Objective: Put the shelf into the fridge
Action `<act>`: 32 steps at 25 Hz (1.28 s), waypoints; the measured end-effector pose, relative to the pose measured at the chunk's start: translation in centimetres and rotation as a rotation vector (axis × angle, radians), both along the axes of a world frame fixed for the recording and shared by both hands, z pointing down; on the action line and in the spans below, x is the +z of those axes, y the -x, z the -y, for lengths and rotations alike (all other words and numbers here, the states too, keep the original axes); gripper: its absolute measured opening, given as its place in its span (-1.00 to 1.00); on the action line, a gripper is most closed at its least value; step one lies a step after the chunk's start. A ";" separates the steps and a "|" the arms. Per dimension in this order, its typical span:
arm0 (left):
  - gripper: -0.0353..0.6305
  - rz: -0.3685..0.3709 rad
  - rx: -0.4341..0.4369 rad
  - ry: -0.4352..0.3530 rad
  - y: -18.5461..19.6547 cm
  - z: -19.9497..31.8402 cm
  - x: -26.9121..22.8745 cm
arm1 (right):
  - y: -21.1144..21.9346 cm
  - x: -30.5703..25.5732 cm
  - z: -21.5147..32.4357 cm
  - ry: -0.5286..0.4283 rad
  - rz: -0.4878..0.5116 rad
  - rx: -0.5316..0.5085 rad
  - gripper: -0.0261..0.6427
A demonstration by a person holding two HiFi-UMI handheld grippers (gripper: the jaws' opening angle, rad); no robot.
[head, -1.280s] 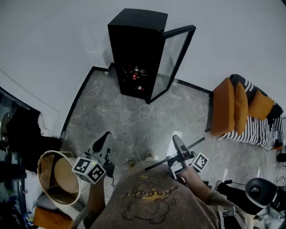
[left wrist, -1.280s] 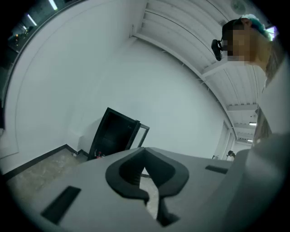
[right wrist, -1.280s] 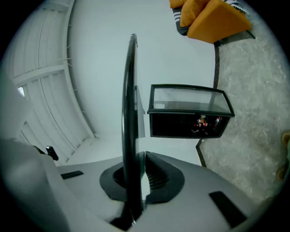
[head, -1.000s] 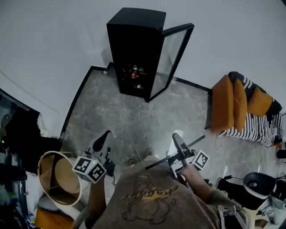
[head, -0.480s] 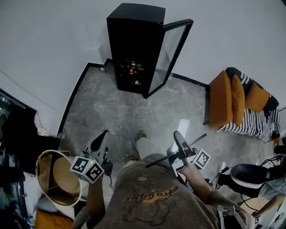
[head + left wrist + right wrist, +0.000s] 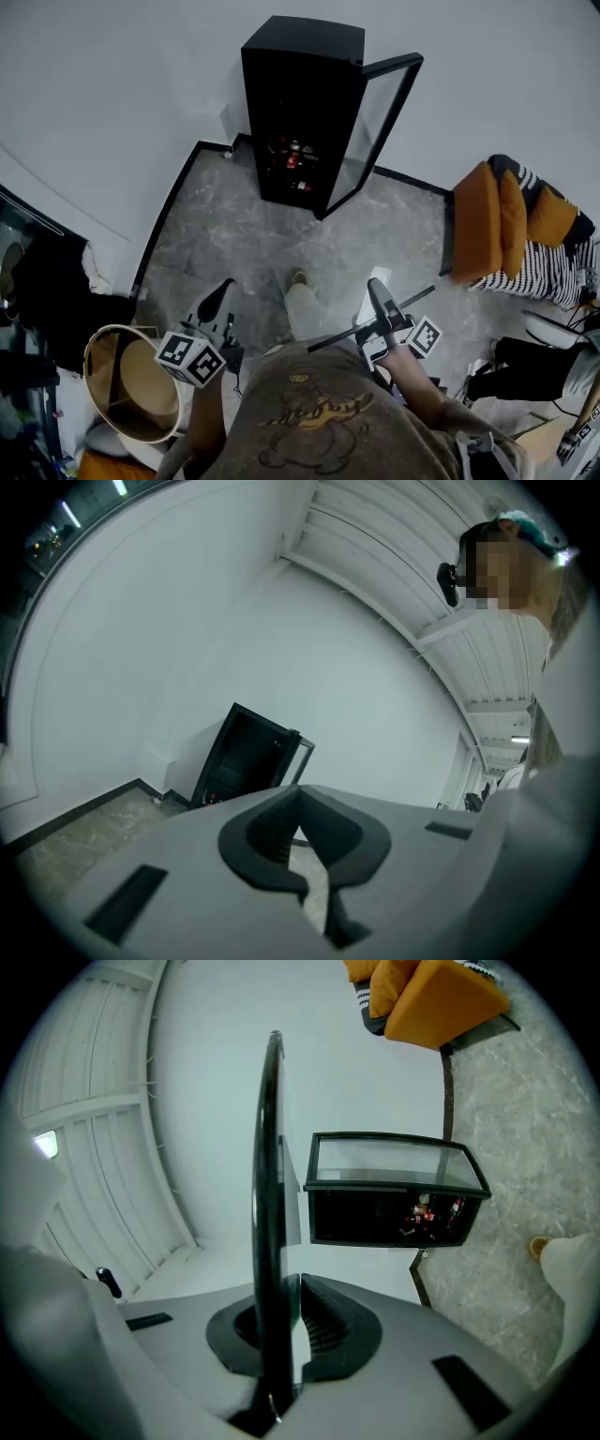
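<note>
Right gripper (image 6: 379, 302) (image 6: 281, 1288) still has its fingers pinching the shelf (image 6: 367, 328) (image 6: 267, 1185), held edge-on at waist height, well short of the fridge (image 6: 298, 112), whose door (image 6: 377, 131) stands open. Left gripper (image 6: 217, 298) (image 6: 300, 794) fingers are pressed together, empty. Since earlier, one shoe (image 6: 298, 277) has stepped forward on the floor (image 6: 225, 234).

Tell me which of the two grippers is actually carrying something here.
The right gripper: its jaws are clamped on the thin dark-rimmed shelf, seen edge-on in its own view. The left gripper has its jaws closed with nothing between them.
</note>
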State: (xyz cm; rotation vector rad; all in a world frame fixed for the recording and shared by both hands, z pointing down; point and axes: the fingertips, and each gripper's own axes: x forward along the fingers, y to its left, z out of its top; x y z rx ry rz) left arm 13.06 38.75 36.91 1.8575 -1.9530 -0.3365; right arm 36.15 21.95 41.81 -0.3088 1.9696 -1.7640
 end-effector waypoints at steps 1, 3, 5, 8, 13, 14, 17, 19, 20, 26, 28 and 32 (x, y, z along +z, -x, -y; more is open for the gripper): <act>-0.88 -0.007 -0.004 0.000 0.4 0.2 0.1 | 0.5 0.1 0.4 0.000 -0.001 -0.002 -0.84; -0.88 -0.004 -0.003 0.005 1.3 0.8 0.4 | 1.5 0.1 1.0 -0.002 0.003 -0.008 -0.84; -0.88 0.005 0.004 0.008 2.0 1.5 0.5 | 2.4 0.2 1.6 -0.007 0.002 -0.014 -0.84; -0.88 0.009 0.007 0.005 3.4 2.8 0.5 | 3.8 0.6 2.6 0.001 0.001 -0.016 -0.84; -0.88 0.005 0.016 0.007 5.3 5.4 0.1 | 6.3 0.6 4.6 0.014 -0.001 -0.027 -0.84; -0.88 0.005 0.017 0.007 5.8 5.8 0.1 | 6.9 0.5 5.0 0.009 -0.001 -0.030 -0.84; -0.88 0.001 0.018 0.003 7.5 7.6 -0.2 | 8.9 0.1 6.3 -0.002 0.001 -0.037 -0.84; -0.88 -0.001 0.021 0.003 8.4 9.0 -0.3 | 10.1 0.1 7.2 -0.001 0.001 -0.043 -0.84; -0.88 -0.001 0.023 0.004 8.8 9.6 -0.4 | 10.6 0.1 7.8 0.001 0.003 -0.046 -0.84; -0.88 0.010 0.042 0.011 11.3 13.2 -1.2 | 14.1 -0.1 10.8 0.012 0.006 -0.058 -0.84; -0.88 0.012 0.039 0.009 12.4 14.6 -1.6 | 15.3 -0.4 12.0 0.003 -0.005 -0.068 -0.84; -0.88 0.014 0.024 0.003 14.5 17.4 -2.1 | 17.7 -0.7 14.2 0.002 -0.021 -0.088 -0.84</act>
